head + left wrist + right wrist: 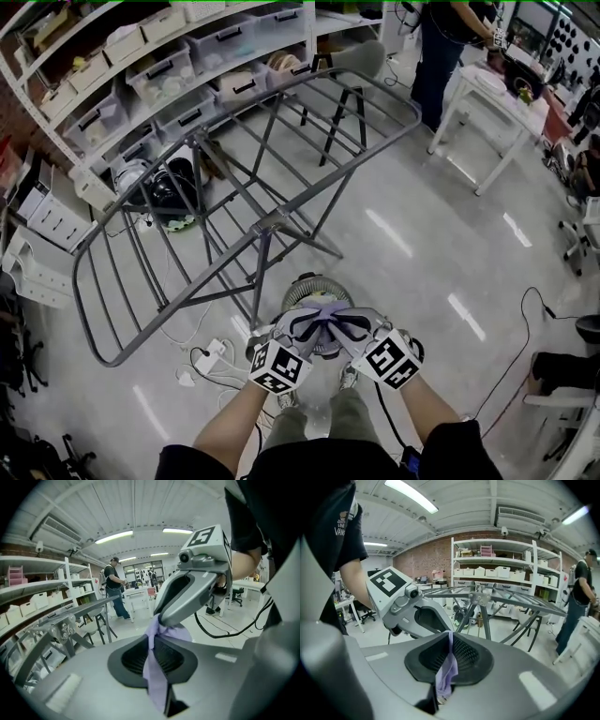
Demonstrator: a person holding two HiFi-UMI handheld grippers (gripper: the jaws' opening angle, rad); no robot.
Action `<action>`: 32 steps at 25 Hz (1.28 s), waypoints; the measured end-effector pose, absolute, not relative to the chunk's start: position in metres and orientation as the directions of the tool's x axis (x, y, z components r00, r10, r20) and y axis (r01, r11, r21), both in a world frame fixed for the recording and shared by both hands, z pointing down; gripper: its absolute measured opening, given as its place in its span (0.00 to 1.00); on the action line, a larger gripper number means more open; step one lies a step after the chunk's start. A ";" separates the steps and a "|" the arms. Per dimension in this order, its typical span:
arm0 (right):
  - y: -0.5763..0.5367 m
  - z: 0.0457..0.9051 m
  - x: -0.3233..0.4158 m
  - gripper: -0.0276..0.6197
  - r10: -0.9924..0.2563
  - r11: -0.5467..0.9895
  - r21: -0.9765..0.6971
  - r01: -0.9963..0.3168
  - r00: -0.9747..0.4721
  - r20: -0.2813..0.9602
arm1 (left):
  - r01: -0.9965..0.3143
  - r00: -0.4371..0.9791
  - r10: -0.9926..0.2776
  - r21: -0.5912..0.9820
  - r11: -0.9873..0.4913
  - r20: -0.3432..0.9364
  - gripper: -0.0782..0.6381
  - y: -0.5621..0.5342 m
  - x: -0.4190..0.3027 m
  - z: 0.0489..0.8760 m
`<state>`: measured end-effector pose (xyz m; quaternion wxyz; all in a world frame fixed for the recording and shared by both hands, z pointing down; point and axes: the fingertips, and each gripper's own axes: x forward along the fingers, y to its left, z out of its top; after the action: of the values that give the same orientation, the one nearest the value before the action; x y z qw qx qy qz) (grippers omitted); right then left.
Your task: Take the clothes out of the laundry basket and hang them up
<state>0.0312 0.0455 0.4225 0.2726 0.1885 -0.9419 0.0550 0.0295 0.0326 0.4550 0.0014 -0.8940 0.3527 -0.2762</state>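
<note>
Low in the centre of the head view, the left tongs (312,330) and right tongs (342,330) are each clamped shut on a bunched lilac cloth (325,307), just above the round laundry basket (298,287) on the floor. The lifting-out step appears under way. Next the cloth needs spreading and draping over a bar of the grey drying rack (267,223), upper left.

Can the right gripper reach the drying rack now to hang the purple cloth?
Probably yes: the drying rack stands open just ahead of the right gripper, with nothing between them. Both it and the left gripper are shut on the purple cloth, so they would have to move together.
</note>
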 end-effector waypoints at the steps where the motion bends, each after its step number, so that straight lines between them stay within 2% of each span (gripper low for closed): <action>1: 0.042 0.414 0.032 0.09 -0.339 0.919 0.006 -0.394 -0.782 0.523 | -0.634 0.608 -0.639 -0.196 -0.748 0.472 0.16 0.031 0.031 0.448; 5: 0.031 0.380 0.031 0.09 -0.382 0.904 0.023 -0.428 -0.780 0.495 | -0.665 0.636 -0.666 -0.162 -0.729 0.389 0.16 0.033 0.029 0.423; 10: 0.008 0.339 0.037 0.08 -0.447 0.876 0.061 -0.478 -0.761 0.470 | -0.731 0.592 -0.728 -0.149 -0.666 0.345 0.28 0.039 0.020 0.415; 17: 0.000 0.288 0.032 0.09 -0.505 0.851 0.079 -0.519 -0.767 0.396 | -0.733 0.611 -0.689 -0.049 -0.678 0.390 0.36 0.069 0.048 0.454; 21: 0.002 0.278 0.028 0.08 -0.512 0.847 0.077 -0.525 -0.771 0.377 | -0.788 0.548 -0.735 -0.047 -0.613 0.399 0.37 0.053 0.043 0.464; 24: 0.000 0.270 0.028 0.09 -0.520 0.843 0.070 -0.533 -0.775 0.359 | -0.813 0.512 -0.744 -0.038 -0.581 0.430 0.36 0.036 0.036 0.469; 25: -0.002 0.268 0.029 0.09 -0.524 0.841 0.071 -0.537 -0.773 0.357 | -0.816 0.510 -0.744 -0.031 -0.577 0.432 0.32 0.033 0.033 0.467; 26: -0.004 0.266 0.031 0.09 -0.528 0.838 0.072 -0.541 -0.771 0.356 | -0.814 0.518 -0.743 -0.021 -0.580 0.424 0.19 0.031 0.030 0.462; 27: -0.007 0.265 0.034 0.09 -0.533 0.835 0.076 -0.545 -0.767 0.357 | -0.809 0.532 -0.741 -0.013 -0.588 0.411 0.15 0.030 0.028 0.455; 32: -0.020 0.263 0.044 0.09 -0.553 0.824 0.101 -0.558 -0.751 0.360 | -0.814 0.526 -0.769 -0.049 -0.580 0.364 0.15 0.028 -0.001 0.414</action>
<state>0.0444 -0.0202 0.2626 0.1904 0.2969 -0.9357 0.0064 -0.0009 0.0278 0.4141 -0.0637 -0.8711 0.4541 -0.1759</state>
